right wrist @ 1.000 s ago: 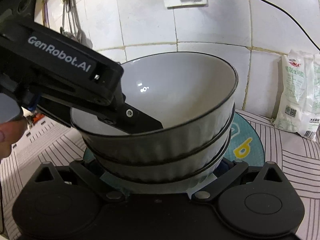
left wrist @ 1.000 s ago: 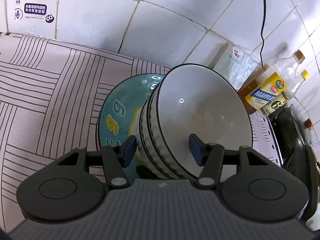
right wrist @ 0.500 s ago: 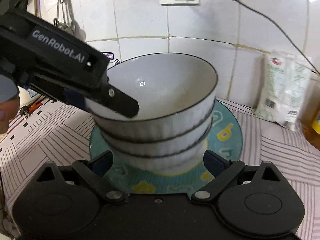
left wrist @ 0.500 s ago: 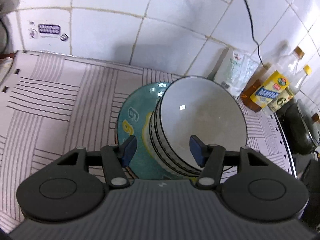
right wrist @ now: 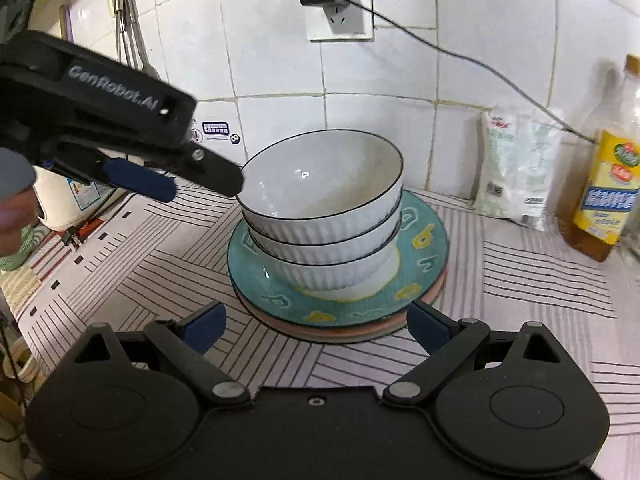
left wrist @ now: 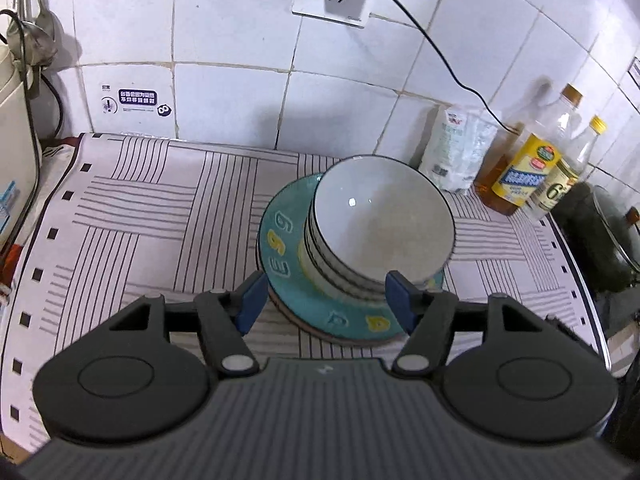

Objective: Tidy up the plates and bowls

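Right wrist view: left gripper (right wrist: 196, 184) angled downward beside bowls (right wrist: 322, 216), fingers opening, seemingly empty.

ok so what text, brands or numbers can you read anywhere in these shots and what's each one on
"GenRobot.AI": white lettering on the black left gripper.
"6", "9", "3": yellow and teal figures on the rim of the round teal plate under the stacked white ribbed bowls.
"6": label of the smaller clear bottle.
Too small or blurred: yellow label of the oil bottle, white plastic bag, dark wall sticker.
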Available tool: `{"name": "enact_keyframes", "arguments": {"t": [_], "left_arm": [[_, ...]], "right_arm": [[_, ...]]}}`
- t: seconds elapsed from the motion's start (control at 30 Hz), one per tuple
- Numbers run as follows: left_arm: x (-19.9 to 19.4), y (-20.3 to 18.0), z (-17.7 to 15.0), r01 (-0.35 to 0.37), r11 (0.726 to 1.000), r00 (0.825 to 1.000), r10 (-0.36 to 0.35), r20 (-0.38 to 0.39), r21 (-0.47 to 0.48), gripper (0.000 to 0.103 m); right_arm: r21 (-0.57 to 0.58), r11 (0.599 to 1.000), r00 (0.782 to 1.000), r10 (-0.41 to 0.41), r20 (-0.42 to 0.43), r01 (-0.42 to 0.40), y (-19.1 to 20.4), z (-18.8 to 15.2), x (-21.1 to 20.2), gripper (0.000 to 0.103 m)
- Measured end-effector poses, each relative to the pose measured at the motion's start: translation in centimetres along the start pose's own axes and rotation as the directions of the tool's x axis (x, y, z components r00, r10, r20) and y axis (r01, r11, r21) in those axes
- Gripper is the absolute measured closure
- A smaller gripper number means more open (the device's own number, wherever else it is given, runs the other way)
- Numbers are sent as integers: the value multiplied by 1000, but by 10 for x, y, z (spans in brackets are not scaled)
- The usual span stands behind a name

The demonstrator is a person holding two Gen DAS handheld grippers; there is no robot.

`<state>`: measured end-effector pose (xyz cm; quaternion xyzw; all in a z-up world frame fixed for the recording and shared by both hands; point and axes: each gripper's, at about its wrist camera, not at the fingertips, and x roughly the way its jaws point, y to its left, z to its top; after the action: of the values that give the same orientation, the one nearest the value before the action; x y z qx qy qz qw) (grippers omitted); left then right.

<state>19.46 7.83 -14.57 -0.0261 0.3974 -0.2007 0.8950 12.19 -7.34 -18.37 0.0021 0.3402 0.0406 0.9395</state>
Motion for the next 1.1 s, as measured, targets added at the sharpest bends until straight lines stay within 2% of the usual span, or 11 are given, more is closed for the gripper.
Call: {"name": "enact_keyframes", "arguments": {"t": [0.1,0.23,0.37,0.53,0.73,0.87,0.97,1.1], "left_arm": [[-13,-2,-7,-13,1000,1000,13,10,13,32],[-33,-2,-16,3,1000,1000,-4,9,30,28],[-57,-3,-24,-2,999,1000,1,24,37,18],[-86,-14,-32,-74,994,996,69,63,76,15],[-115,-23,-38,-79,993,993,70,92,90,4],[-120,-27,-45,-122,988,990,114,82,96,4],[-126,-29,-48,-138,986,989,132,68,88,4],[-133,-34,-51,-186,978,982,182,45,91,4]], "right_arm": [[13,1000,1000,-1,7,1,1,-2,-10,4],[43,999,1000,-19,9,19,1,-2,-26,4],[42,997,998,-66,13,65,6,3,-48,4],[37,987,988,-156,-4,156,15,13,-76,4],[90,981,985,-170,-14,171,16,21,-112,4],[90,976,980,-199,-22,200,18,25,-130,4],[65,961,963,-265,-54,269,20,26,-136,4],[61,952,952,-297,-75,302,20,27,-147,2]]}}
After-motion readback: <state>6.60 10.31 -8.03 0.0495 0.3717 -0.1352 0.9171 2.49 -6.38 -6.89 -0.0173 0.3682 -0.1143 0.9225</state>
